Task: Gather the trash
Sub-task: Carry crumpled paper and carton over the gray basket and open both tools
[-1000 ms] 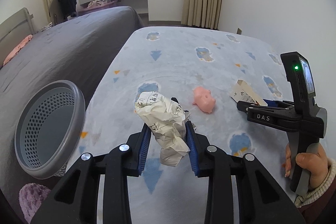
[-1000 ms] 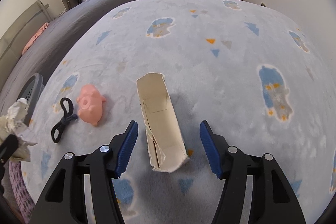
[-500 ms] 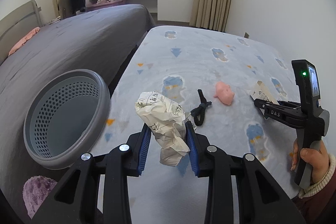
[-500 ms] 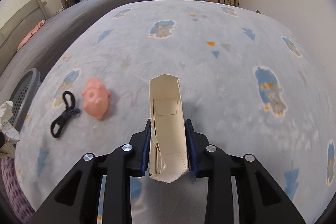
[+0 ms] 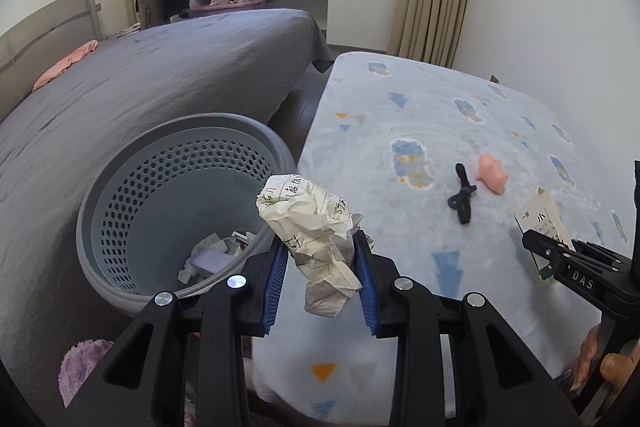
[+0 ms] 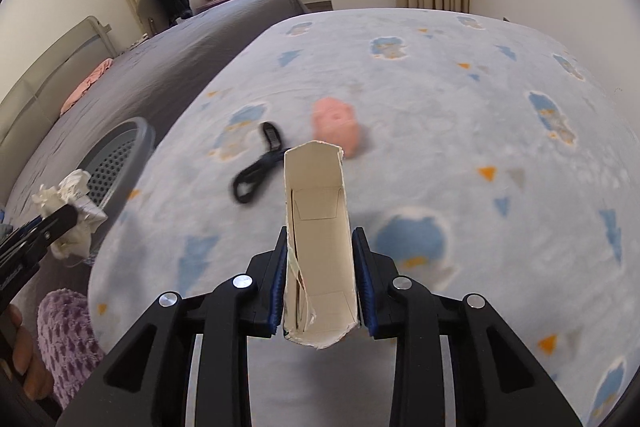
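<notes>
Now carrying crumpled paper [image 5: 316, 247] pinched in left gripper [image 5: 320, 275] toward basket [image 5: 120, 195]; right gripper [image 6: 320, 291] clamping torn carton [image 6: 320, 247]; releasing only once seemingly past the rim.

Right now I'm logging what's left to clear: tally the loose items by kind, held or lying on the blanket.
Crumpled paper: 1
Torn cardboard box: 1
Pink pig toy: 1
Black cord: 1
Total: 4
</notes>
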Demonstrator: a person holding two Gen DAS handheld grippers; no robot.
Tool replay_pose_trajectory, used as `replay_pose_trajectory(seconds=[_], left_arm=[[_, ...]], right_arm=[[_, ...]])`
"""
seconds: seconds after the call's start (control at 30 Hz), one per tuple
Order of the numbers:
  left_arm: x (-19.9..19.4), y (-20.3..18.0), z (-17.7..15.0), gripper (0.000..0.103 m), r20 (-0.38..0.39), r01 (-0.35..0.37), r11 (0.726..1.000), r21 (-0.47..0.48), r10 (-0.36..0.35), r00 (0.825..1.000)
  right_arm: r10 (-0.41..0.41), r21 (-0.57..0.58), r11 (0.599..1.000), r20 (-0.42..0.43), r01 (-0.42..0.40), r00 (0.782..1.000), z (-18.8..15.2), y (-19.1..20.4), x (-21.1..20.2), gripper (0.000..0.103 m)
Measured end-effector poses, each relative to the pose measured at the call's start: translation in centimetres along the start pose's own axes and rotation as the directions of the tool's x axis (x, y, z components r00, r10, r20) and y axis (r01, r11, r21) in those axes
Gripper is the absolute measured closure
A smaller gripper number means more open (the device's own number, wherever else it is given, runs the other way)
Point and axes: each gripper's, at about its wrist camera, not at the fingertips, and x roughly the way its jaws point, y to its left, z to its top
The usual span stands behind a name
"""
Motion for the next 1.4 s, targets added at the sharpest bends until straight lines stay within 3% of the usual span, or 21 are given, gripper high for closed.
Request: replay_pose_trajectory(seconds=[0.2,0.63,1.07,1.17,1.23,1.27,1.3,1.4], left_arm=[[0.2,4.5,0.3,0.07,0.007,-0.018,0.999,-0.028,0.018,1.0],[2.0,13.8,2.6,0.07,0.03,-0.085,0.991,-0.107,0.089,0.996],[4.9,18.1,3.3,0.065,-0.008,-0.13,0.979,-0.155,0.13,0.991],[5.1,18.4,3.3,0.051,-0.006,-0.143,0.977,-0.161,0.144,0.99],[5.1,18.6,3.2,0.038,0.001,-0.152,0.974,-0.167,0.154,0.988],[5.0,18.7,3.2,0.037,0.004,-0.156,0.973,-0.169,0.159,0.987],[5.0,18.7,3.1,0.036,0.004,-0.158,0.973,-0.17,0.161,0.987],[5.0,18.9,3.1,0.031,-0.001,-0.168,0.97,-0.174,0.171,0.985]], right_arm=[[0.07,-0.038,0.997,-0.005,-0.07,0.998,0.2,5.8,0.7,0.074],[0.224,-0.203,0.952,-0.053,-0.23,0.973,5.2,18.9,5.0,0.074],[0.265,-0.261,0.92,-0.134,-0.292,0.955,7.1,25.2,9.9,0.073],[0.275,-0.257,0.918,-0.135,-0.301,0.952,7.2,25.4,10.4,0.073],[0.276,-0.257,0.918,-0.128,-0.301,0.953,7.4,25.5,10.6,0.061],[0.275,-0.257,0.92,-0.118,-0.297,0.954,7.4,25.5,10.5,0.049],[0.276,-0.257,0.92,-0.108,-0.295,0.955,7.4,25.5,10.4,0.045],[0.273,-0.256,0.922,-0.097,-0.289,0.957,7.4,25.4,10.2,0.045]])
